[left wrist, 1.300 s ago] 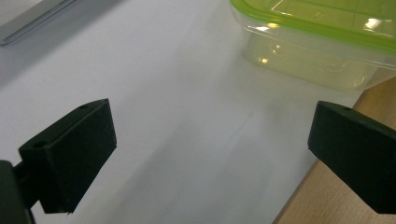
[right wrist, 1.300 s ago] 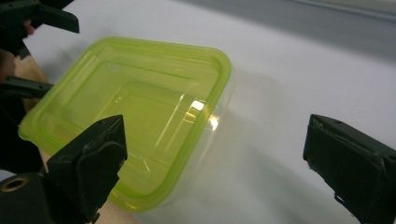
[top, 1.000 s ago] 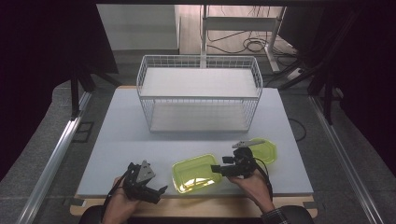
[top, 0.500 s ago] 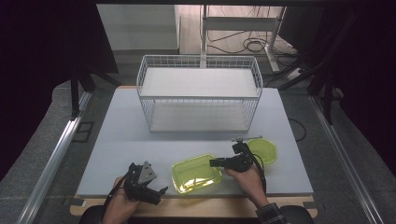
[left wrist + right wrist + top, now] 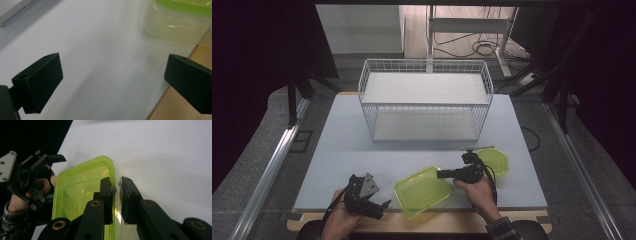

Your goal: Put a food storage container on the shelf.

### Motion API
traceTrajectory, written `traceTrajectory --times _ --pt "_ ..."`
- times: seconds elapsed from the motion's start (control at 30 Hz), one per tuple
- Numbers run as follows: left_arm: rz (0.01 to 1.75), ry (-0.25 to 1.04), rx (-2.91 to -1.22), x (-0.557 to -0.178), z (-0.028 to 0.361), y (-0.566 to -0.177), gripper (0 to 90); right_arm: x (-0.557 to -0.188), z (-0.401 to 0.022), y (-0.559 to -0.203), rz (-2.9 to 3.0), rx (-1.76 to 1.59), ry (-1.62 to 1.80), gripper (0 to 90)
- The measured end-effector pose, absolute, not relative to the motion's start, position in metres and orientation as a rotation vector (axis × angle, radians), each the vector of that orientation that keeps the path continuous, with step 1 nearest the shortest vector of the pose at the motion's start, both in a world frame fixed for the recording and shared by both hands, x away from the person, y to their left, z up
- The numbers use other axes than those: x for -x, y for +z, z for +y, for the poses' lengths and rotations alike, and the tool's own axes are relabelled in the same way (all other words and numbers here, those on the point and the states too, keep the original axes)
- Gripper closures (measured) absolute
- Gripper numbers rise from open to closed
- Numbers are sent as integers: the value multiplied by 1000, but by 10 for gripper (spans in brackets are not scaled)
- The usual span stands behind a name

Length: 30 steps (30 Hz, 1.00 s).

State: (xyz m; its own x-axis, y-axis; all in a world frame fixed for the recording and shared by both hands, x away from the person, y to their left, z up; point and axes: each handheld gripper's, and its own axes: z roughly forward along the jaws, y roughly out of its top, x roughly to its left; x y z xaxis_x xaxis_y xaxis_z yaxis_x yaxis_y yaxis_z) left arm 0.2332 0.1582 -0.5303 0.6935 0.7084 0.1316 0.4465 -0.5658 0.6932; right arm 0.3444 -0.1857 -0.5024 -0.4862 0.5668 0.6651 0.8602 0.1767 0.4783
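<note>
The right gripper [image 5: 117, 195] has just been closing and now pinches the wall of the green container [image 5: 422, 190] near the table's [image 5: 342, 145] front edge. It's light, thin, glossy plastic, likely slippery, so the rim is the best hold. The left gripper [image 5: 381, 207] waits wide, empty.

My right gripper [image 5: 117, 195] is matt black plastic with brass-coloured pins; it pinches the glossy, translucent yellow-green plastic container [image 5: 422, 190]. The lid [image 5: 493, 161] to the right looks alike. The table [image 5: 352, 145] is smooth matt grey, its near edge wood. The far basket [image 5: 424, 102] is white-coated wire.
</note>
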Motion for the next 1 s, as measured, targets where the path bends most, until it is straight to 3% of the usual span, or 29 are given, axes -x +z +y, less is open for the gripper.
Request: traceTrajectory --times 1.0 --pt "928 529 -2247 -236 166 -531 16 -369 -207 -454 -2018 1387 -1435 800"
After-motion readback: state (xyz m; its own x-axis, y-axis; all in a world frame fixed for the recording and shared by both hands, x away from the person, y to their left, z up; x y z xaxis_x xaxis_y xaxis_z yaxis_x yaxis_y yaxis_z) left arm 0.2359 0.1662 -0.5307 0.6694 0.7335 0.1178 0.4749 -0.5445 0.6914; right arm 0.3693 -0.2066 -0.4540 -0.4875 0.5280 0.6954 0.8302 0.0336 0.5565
